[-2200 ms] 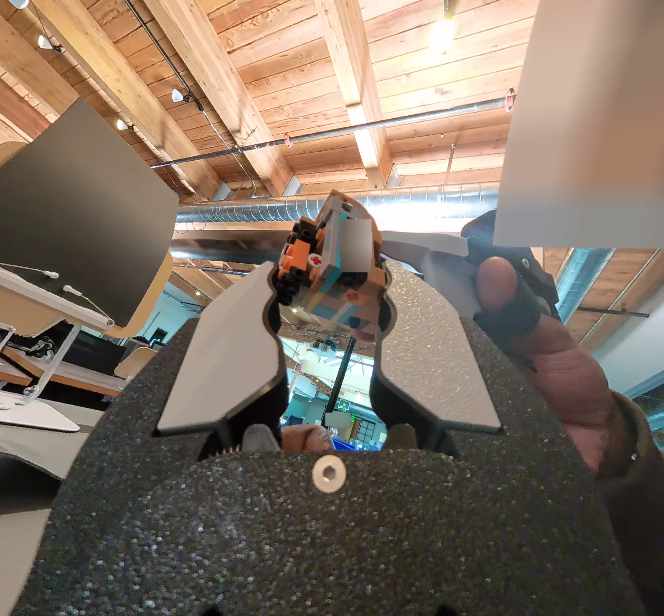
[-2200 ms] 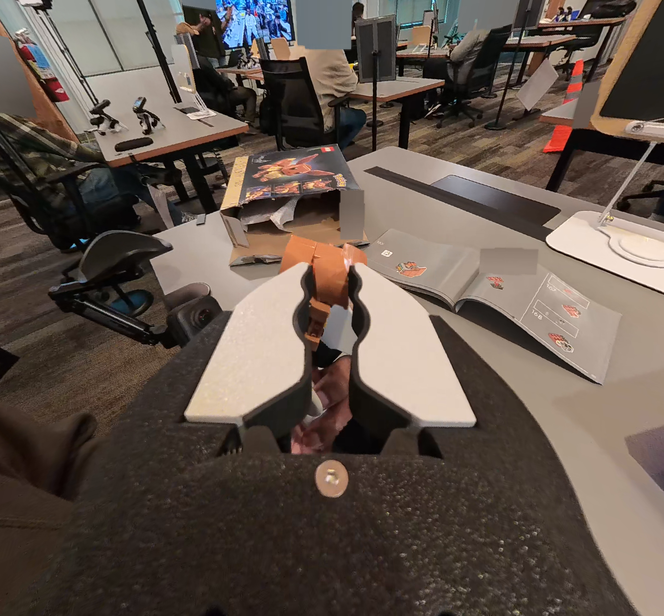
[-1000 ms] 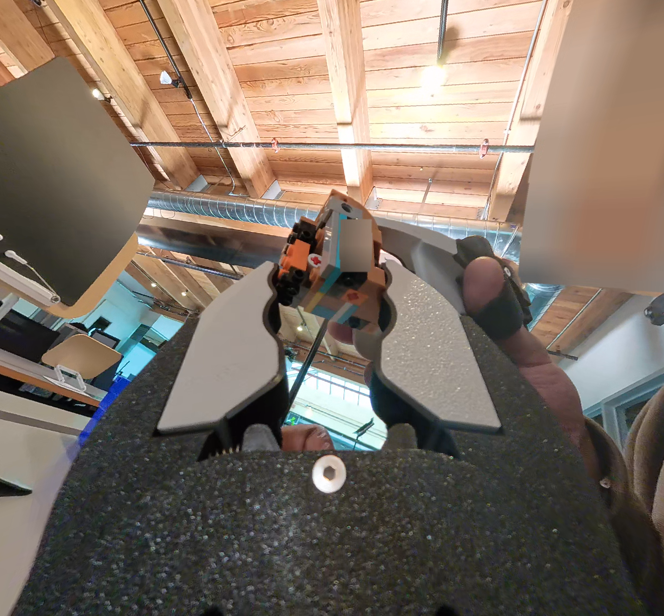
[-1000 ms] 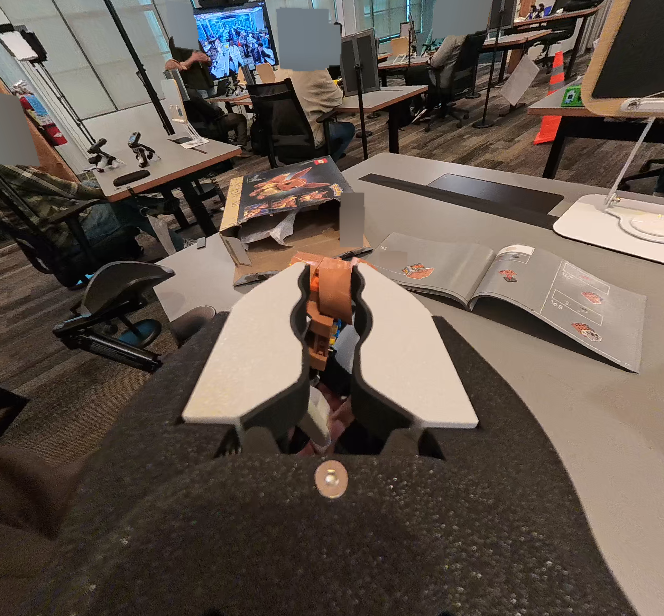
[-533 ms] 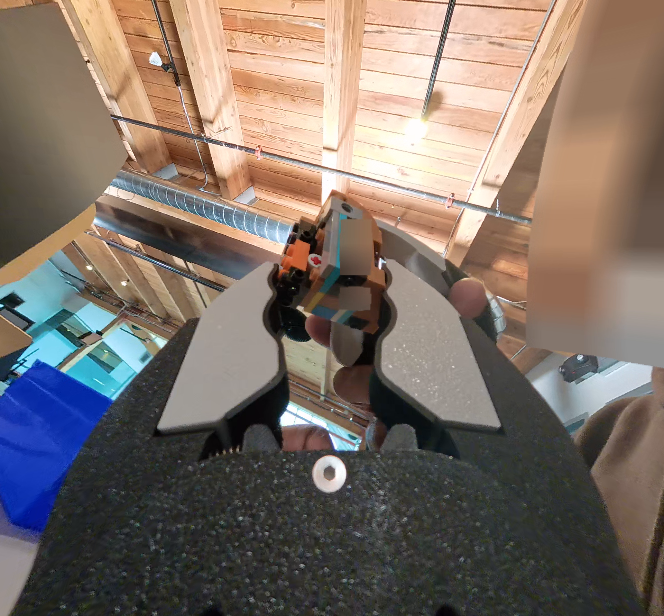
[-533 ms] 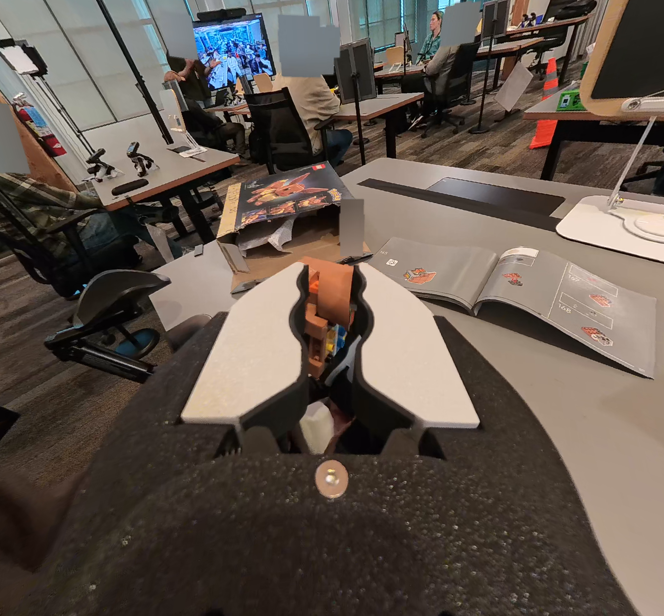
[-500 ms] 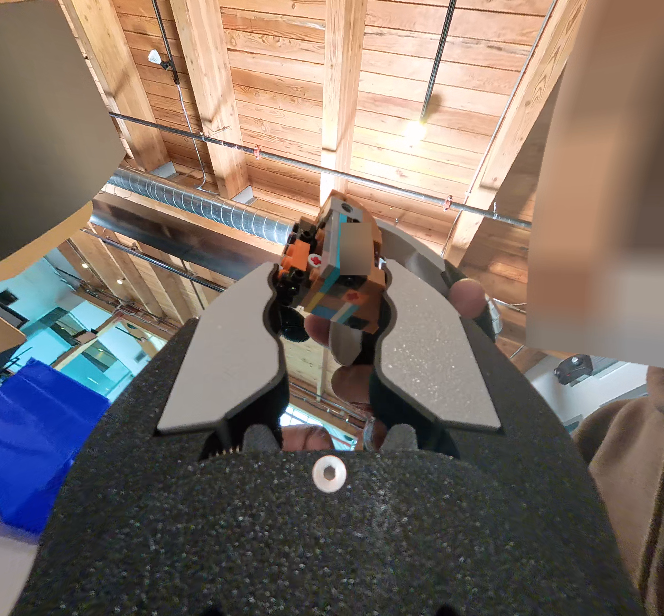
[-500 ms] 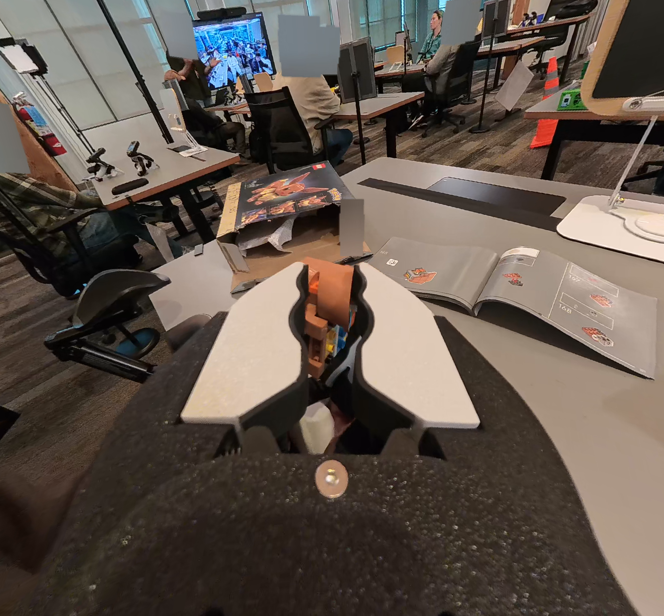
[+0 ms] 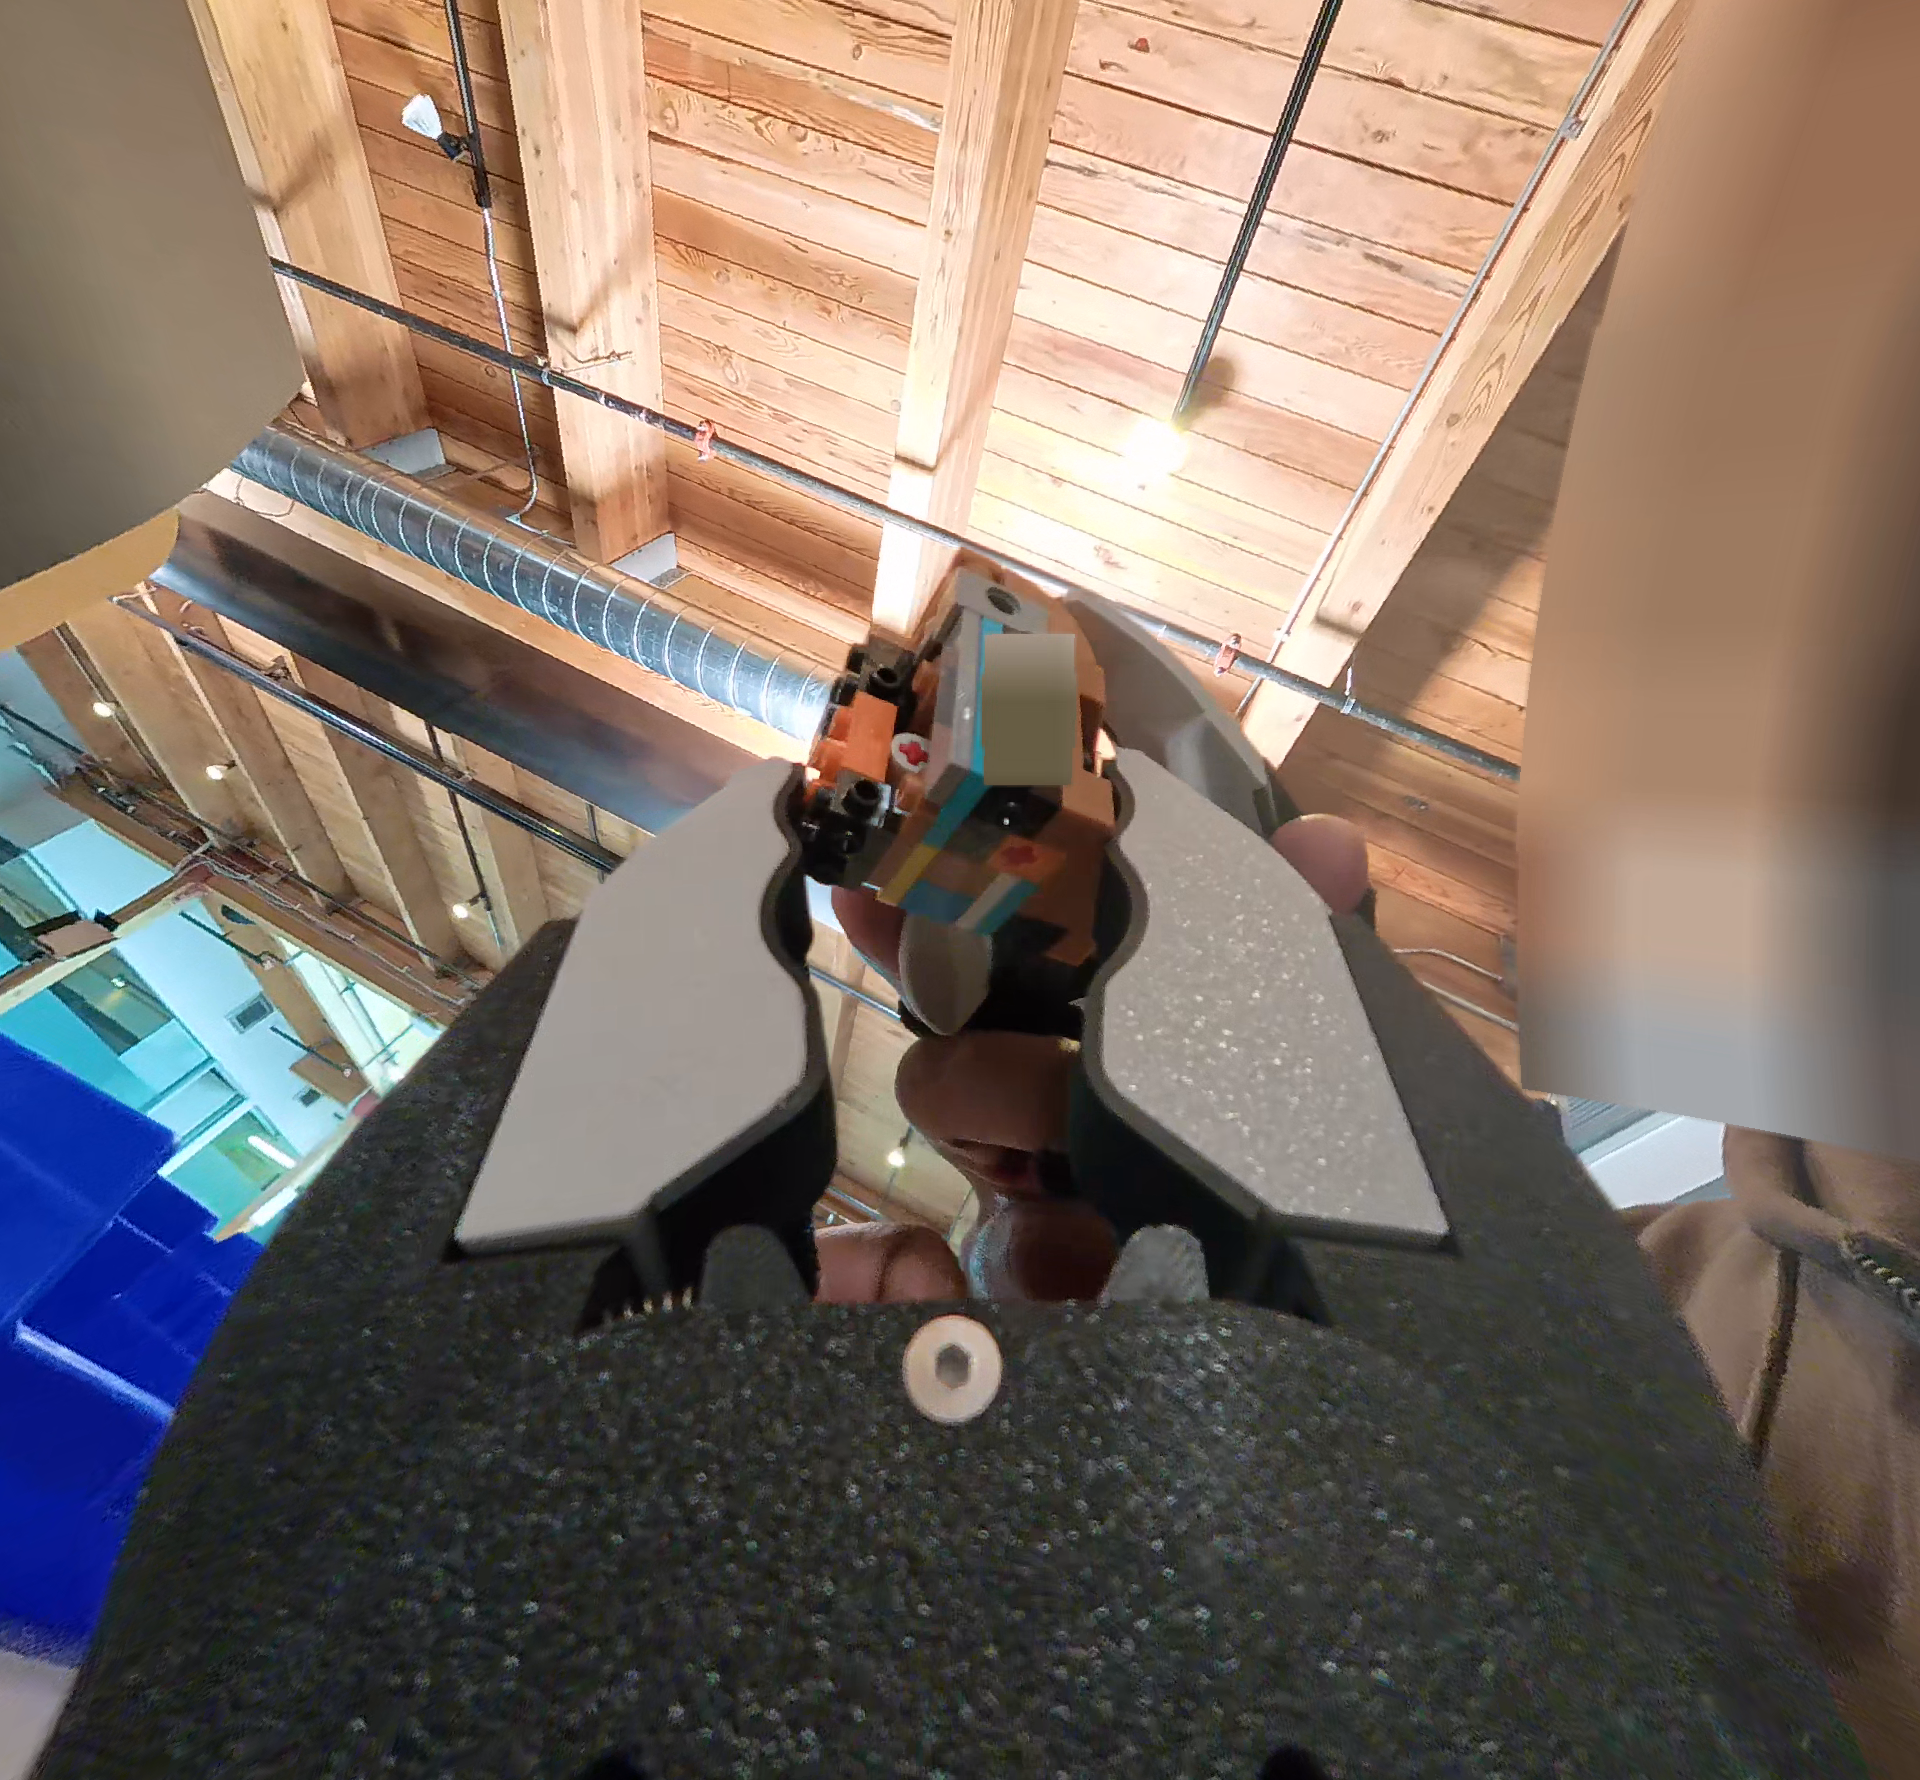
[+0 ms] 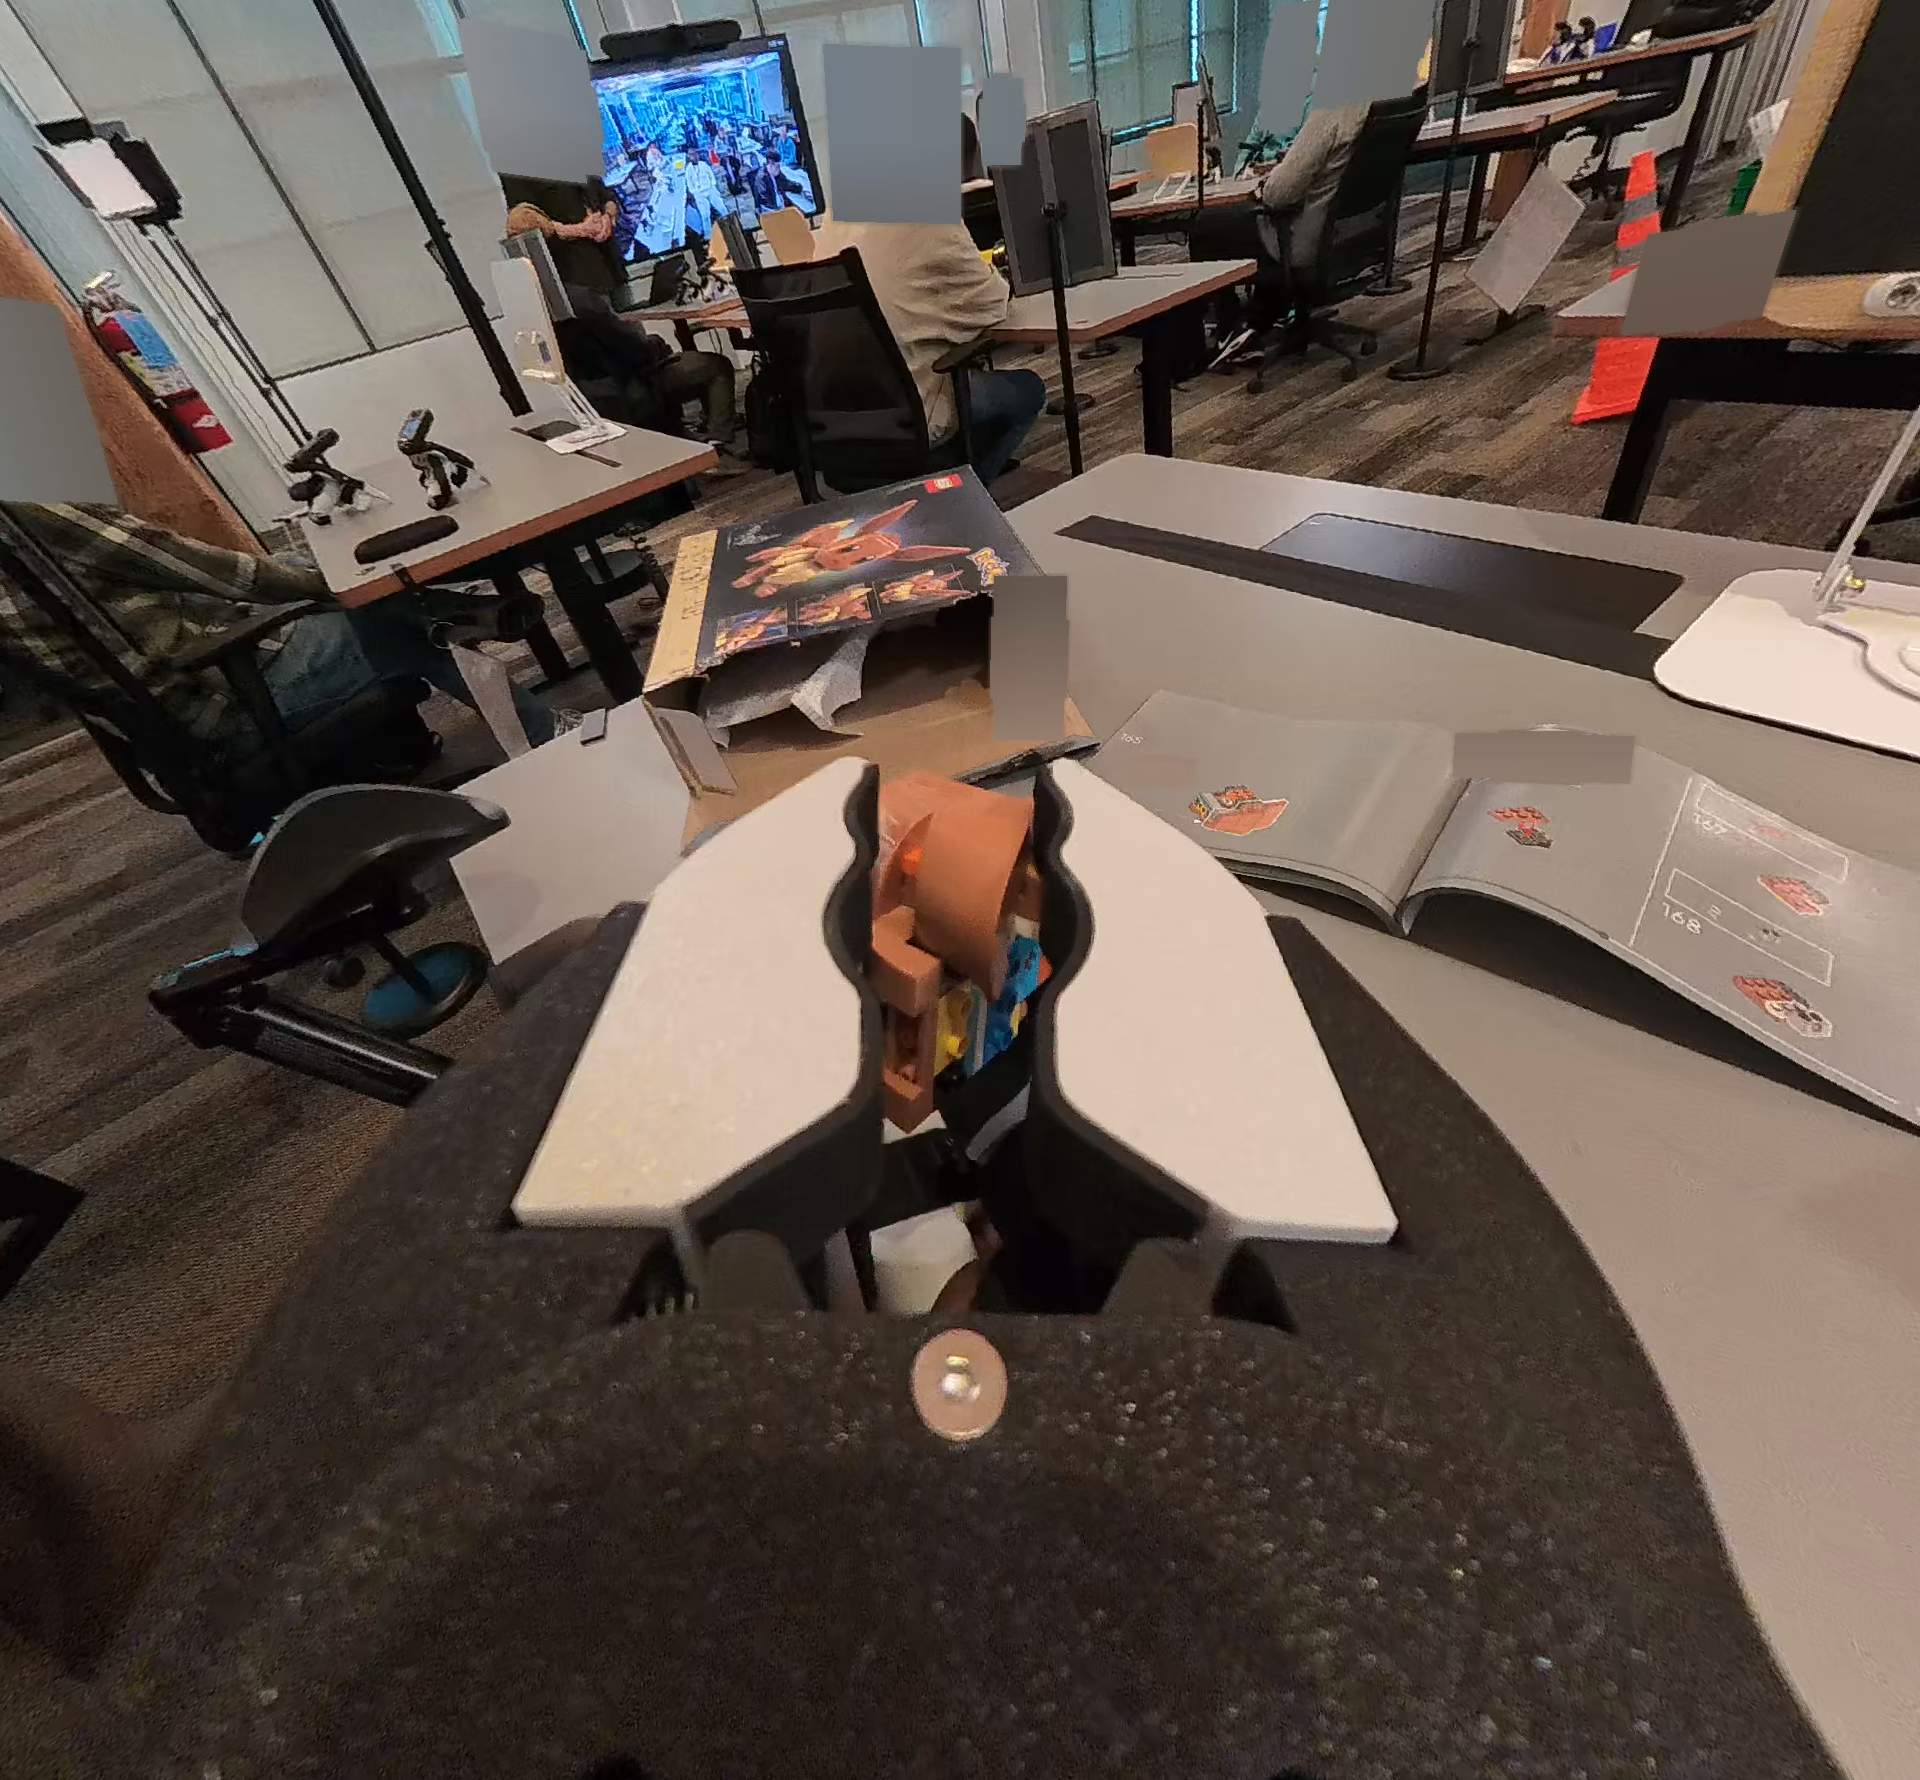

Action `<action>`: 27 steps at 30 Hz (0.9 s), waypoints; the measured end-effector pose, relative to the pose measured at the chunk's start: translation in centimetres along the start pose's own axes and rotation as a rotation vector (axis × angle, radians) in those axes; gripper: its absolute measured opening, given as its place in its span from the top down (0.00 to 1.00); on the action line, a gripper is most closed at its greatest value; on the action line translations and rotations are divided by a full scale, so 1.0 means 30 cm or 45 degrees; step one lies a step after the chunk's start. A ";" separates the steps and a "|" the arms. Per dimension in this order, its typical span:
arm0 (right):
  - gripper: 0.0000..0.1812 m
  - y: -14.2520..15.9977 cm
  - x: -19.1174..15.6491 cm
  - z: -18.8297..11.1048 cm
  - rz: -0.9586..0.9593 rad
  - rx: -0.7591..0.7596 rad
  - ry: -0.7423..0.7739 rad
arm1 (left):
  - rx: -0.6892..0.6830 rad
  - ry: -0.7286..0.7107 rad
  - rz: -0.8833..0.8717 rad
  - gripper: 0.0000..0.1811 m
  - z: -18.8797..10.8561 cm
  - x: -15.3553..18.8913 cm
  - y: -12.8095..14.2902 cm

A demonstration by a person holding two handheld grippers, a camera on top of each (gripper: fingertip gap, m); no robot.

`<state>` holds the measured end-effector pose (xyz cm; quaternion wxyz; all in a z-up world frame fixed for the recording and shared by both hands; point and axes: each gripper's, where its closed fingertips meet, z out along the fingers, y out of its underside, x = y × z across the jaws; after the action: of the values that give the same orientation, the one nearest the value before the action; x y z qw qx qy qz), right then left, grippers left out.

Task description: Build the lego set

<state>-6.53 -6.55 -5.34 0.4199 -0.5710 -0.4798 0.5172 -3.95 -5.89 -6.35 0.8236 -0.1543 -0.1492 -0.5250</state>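
In the left wrist view, my left gripper point(image 9: 951, 795) points up at the wooden ceiling. It is shut on a small lego assembly point(image 9: 966, 837) of orange, brown, black, teal and grey bricks. A grey finger of the other gripper point(image 9: 1174, 691) and a person's fingers point(image 9: 1320, 857) sit close behind it. In the right wrist view, my right gripper point(image 10: 954, 795) is shut on a brown curved lego piece point(image 10: 945, 868). Yellow and blue bricks point(image 10: 987, 1003) press up against that piece from below. I cannot tell whether the two parts are joined.
An open instruction booklet point(image 10: 1455, 847) lies on the grey table point(image 10: 1558, 1159), with the opened lego box point(image 10: 831, 587) behind it. A white lamp base point(image 10: 1766, 660) stands at the right. A black chair armrest point(image 10: 353, 857) is at the left edge. Left and right tips are no more than a few centimetres apart.
The left view has tilted further up toward the ceiling. The other gripper and hand have come closer behind the assembly. Coloured bricks now show under the brown piece. Both grippers stayed shut.
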 end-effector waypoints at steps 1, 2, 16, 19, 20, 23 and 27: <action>0.84 -0.002 -0.001 0.002 -0.001 0.004 -0.004 | 0.006 0.001 -0.012 0.71 -0.001 -0.001 -0.002; 0.84 -0.004 -0.003 0.003 -0.003 0.008 -0.008 | 0.011 0.003 -0.025 0.71 -0.001 -0.001 -0.003; 0.80 -0.089 0.003 -0.042 -0.086 0.178 -0.098 | 0.041 0.032 -0.141 0.71 0.001 0.003 -0.004; 0.82 -0.114 0.033 -0.093 -0.122 0.276 -0.144 | 0.053 0.026 -0.164 0.71 0.000 -0.005 -0.005; 0.83 -0.113 0.057 -0.113 -0.150 0.320 -0.144 | 0.051 0.015 -0.172 0.71 -0.002 -0.014 -0.004; 0.85 -0.059 0.224 -0.174 -0.206 0.360 0.014 | 0.027 -0.010 -0.137 0.71 -0.010 -0.028 -0.014; 0.87 0.010 0.409 -0.267 0.041 0.354 0.099 | 0.021 -0.044 -0.102 0.71 -0.024 -0.054 -0.040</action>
<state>1.53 5.58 -7.04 0.5047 -0.5346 -0.3778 0.5628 -5.65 -5.34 -7.54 0.8004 -0.1504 -0.1737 -0.5536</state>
